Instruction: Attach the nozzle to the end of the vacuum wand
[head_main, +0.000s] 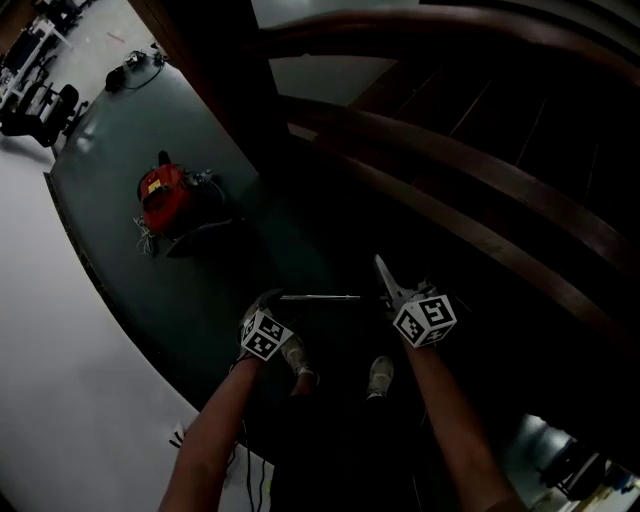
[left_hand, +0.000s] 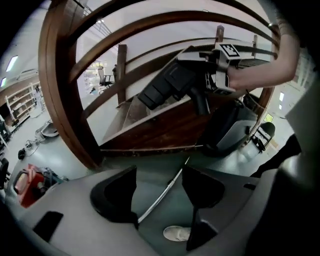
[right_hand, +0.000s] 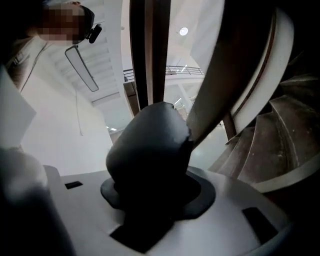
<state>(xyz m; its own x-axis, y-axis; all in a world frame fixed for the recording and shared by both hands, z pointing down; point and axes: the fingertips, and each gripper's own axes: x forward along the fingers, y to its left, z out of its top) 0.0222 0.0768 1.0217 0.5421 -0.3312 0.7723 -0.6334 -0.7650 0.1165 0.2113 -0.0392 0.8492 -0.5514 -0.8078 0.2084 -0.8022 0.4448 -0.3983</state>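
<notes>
A thin metal vacuum wand (head_main: 320, 297) lies on the dark green floor in front of the person's feet. My left gripper (head_main: 262, 305) hangs over its left end with the jaws open and nothing between them. In the left gripper view the wand (left_hand: 161, 195) shows on the floor through the gap of the left gripper (left_hand: 157, 192). My right gripper (head_main: 398, 292) is shut on a black nozzle (left_hand: 167, 85), held up in the air to the wand's right. In the right gripper view the nozzle (right_hand: 147, 150) fills the space between the jaws of the right gripper (right_hand: 150, 192) and hides them.
A red vacuum canister (head_main: 162, 197) with a hose sits on the floor at the far left. Curved wooden stair rails (head_main: 470, 180) rise ahead and to the right. The person's shoes (head_main: 297, 358) stand just behind the wand. The green mat's edge (head_main: 110, 300) borders white floor.
</notes>
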